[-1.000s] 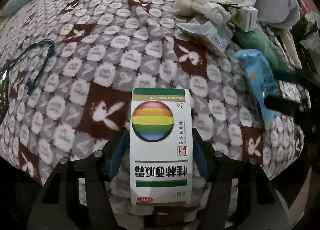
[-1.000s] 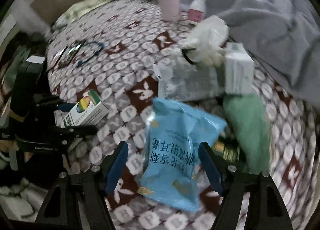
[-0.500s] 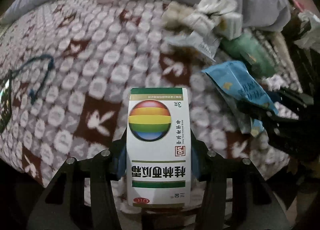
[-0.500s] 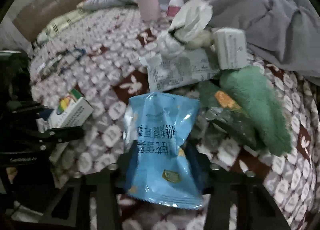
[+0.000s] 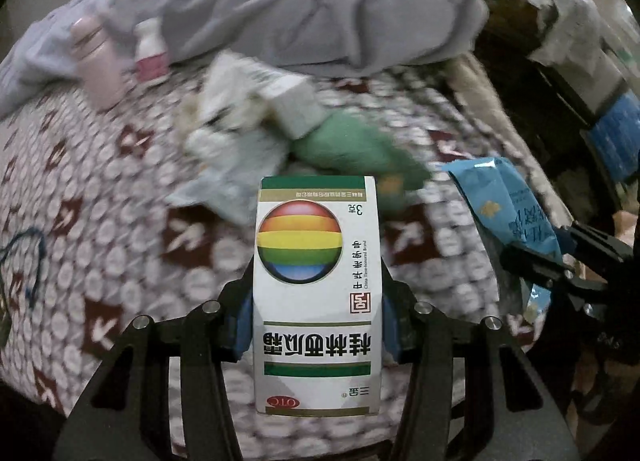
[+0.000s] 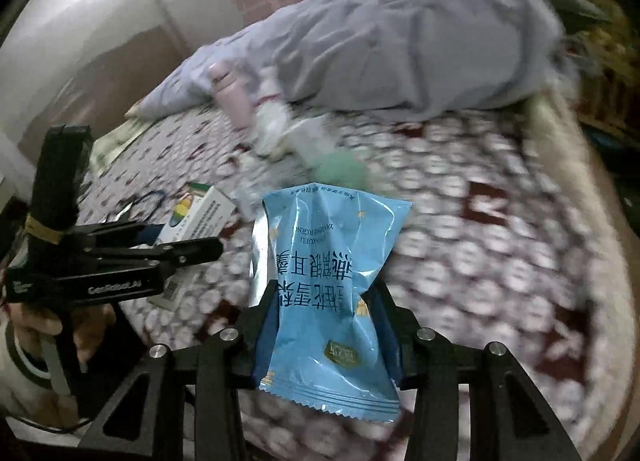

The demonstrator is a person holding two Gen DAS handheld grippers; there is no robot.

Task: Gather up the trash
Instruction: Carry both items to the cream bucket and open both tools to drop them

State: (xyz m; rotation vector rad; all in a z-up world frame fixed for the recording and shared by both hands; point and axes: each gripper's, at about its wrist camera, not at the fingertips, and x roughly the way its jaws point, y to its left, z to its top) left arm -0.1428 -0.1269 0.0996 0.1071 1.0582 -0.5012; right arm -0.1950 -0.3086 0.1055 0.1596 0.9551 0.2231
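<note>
A white medicine box (image 5: pixel 316 261) with a rainbow ball and green stripes sits upright between the blue pads of my left gripper (image 5: pixel 316 321), which is shut on its sides and holds it above the patterned blanket (image 5: pixel 100 221). My right gripper (image 6: pixel 326 321) is shut on a crumpled blue snack wrapper (image 6: pixel 332 245), also raised off the bed. In the left wrist view the right gripper (image 5: pixel 560 261) and its wrapper (image 5: pixel 500 201) show at the right. In the right wrist view the left gripper (image 6: pixel 180 241) and the box (image 6: pixel 200 213) show at the left, with a hand below.
A blurred pile of tissues and packets (image 5: pixel 240 121), a small white box (image 5: pixel 296 105) and a green cloth (image 5: pixel 352 149) lie mid-bed. A pink bottle (image 5: pixel 96 61) and a small white bottle (image 5: pixel 150 49) stand by the grey quilt (image 5: pixel 300 1). A blue cord (image 5: pixel 24 253) lies left. Dark clutter (image 5: pixel 580 61) stands right of the bed.
Both grippers went from open around their items to shut on them, then lifted them off the blanket. Both views have swung to the right, and the bed is now blurred.
</note>
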